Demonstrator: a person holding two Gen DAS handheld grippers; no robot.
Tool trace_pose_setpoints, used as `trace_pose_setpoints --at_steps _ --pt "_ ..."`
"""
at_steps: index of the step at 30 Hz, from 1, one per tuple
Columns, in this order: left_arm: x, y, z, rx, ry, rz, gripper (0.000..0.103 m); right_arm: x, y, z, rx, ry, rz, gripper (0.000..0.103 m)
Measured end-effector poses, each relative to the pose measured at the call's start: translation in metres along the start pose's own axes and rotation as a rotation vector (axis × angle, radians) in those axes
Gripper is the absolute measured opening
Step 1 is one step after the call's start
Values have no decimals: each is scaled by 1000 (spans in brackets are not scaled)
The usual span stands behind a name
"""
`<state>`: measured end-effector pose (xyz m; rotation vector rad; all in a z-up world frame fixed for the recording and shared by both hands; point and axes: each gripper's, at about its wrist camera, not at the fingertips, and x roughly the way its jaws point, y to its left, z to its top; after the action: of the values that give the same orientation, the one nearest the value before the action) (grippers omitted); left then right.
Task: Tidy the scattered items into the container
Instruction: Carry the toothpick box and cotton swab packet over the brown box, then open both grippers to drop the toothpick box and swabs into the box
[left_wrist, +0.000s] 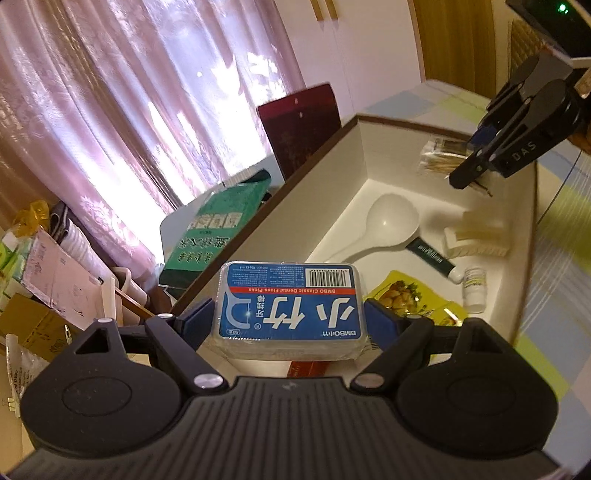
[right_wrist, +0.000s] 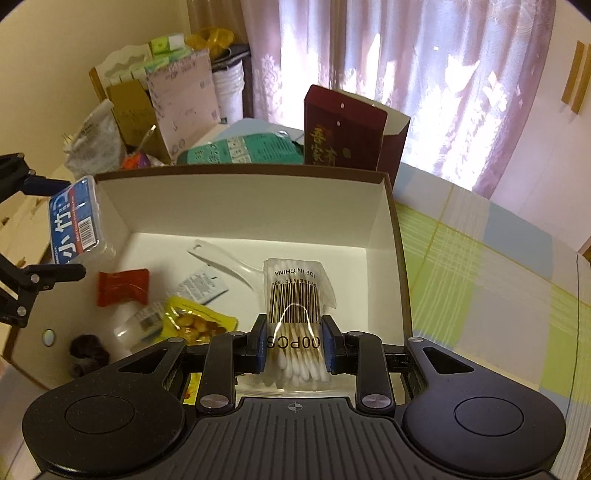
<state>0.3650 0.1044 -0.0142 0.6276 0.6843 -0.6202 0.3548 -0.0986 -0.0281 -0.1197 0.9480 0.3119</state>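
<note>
A: What's around the box?

B: Behind its far wall stand a dark red carton and a green packet, with cardboard clutter further back by the curtain. The box sits on a checked cloth.

A: And inside?

B: A white spoon, a green tube, a small white bottle, a cream comb-like piece, a yellow snack pouch and a red packet. They crowd the floor at the near side; the far corner is bare.

A: The left gripper?

B: Tilted down over the box's near-left edge, its blue pads clamped on the sides of the floss box, label up. From the right camera the floss box hangs over the box's left wall.

A: The right gripper?

B: Pitched down over the box's near-right part, fingers pinched on a bag of cotton swabs, which sticks out ahead over the white floor. In the left view it hangs above the far-right corner, swabs beneath it.

A: Anything blocking?

B: Nothing sits directly under the swabs; the pouch lies below the floss box.
</note>
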Motion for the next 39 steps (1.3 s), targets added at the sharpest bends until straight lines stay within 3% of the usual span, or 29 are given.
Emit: trace_pose_setpoints --at_steps 19,39 --pt "79 0 1 22 139 -33 84 29 -12 4 -90 54 -56 32" --pt "62 10 -1 -97 117 -33 83 41 0 -3 -247 90 -141 32"
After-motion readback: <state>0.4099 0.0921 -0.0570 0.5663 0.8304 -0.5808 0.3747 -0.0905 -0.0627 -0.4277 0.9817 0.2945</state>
